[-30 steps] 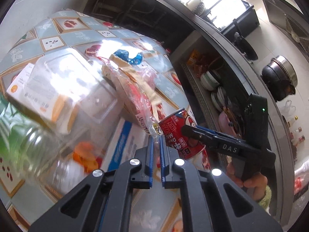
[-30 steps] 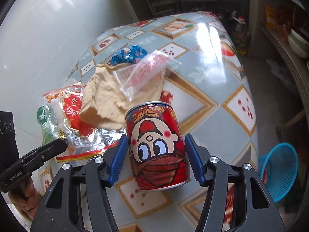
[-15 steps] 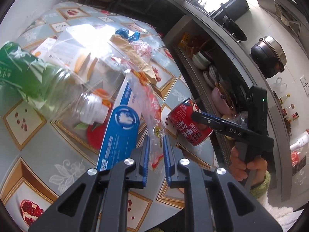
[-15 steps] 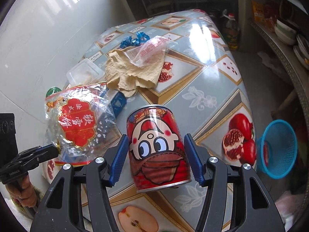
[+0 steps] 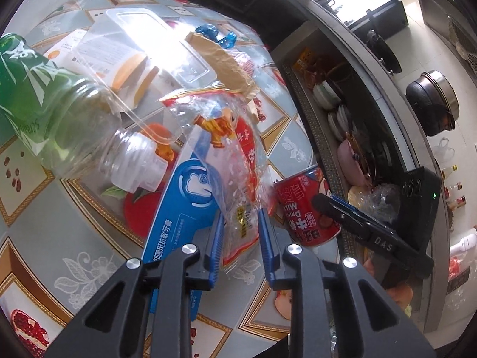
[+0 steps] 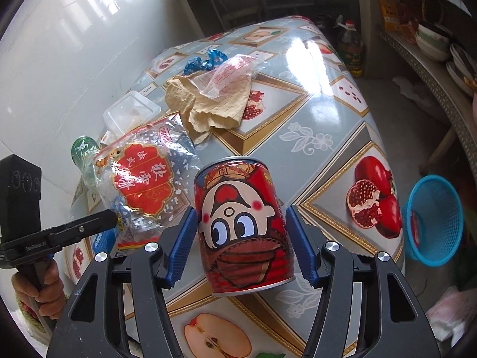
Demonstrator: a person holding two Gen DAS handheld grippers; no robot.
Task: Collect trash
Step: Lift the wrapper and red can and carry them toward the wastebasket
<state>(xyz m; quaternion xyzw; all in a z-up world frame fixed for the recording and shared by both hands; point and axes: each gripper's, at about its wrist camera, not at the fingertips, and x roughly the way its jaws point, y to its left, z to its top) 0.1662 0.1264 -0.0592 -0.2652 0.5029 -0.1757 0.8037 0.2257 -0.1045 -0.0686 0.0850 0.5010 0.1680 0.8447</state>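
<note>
Left gripper (image 5: 240, 238) jaws opening, the clear red-printed snack bag (image 5: 235, 161) hanging between them over the patterned table (image 5: 38, 232). Blue toothpaste box (image 5: 184, 208) beneath. Green plastic bottle (image 5: 50, 119) lying left. Right gripper (image 5: 322, 201) on red can (image 5: 304, 208).

Left half of the table crowded, right half free

Bottle (image 5: 56, 119), clear tub (image 6: 131, 113), toothpaste box (image 5: 179, 208), snack bag (image 6: 140, 185), brown paper (image 6: 208, 104) and blue wrapper (image 6: 202, 61) block the wall side of the table (image 6: 337, 137); the red can (image 6: 241, 223) fills the right gripper (image 6: 241, 244); bare cloth runs toward the blue basket (image 6: 432, 217) past the edge
</note>
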